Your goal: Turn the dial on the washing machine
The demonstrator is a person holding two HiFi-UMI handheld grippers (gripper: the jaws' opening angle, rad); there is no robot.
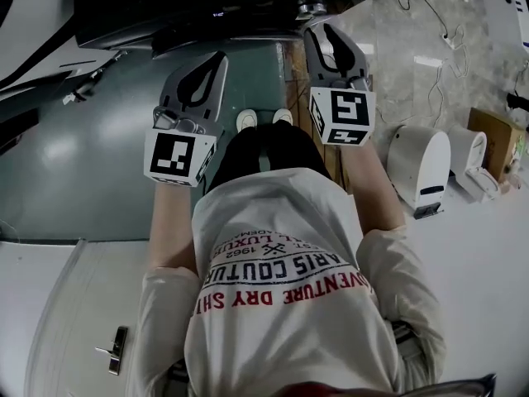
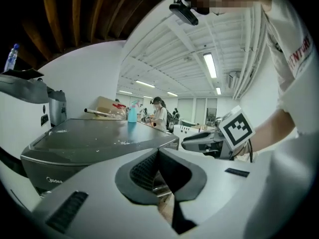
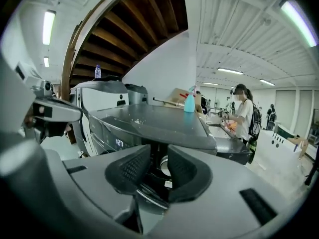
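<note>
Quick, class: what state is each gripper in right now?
Left gripper: closed, holding nothing.
Right gripper: slightly open, with the dial in the gap, apparently not gripped.

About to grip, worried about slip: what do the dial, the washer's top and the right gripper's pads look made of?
Dial: bright silvery ring, smooth and shiny; metal or chromed plastic, can't tell which.
Washer's top: dark grey, glossy, shows soft reflections; probably plastic or glass.
Pads: black, matte, fine ribbed texture; likely rubber.
</note>
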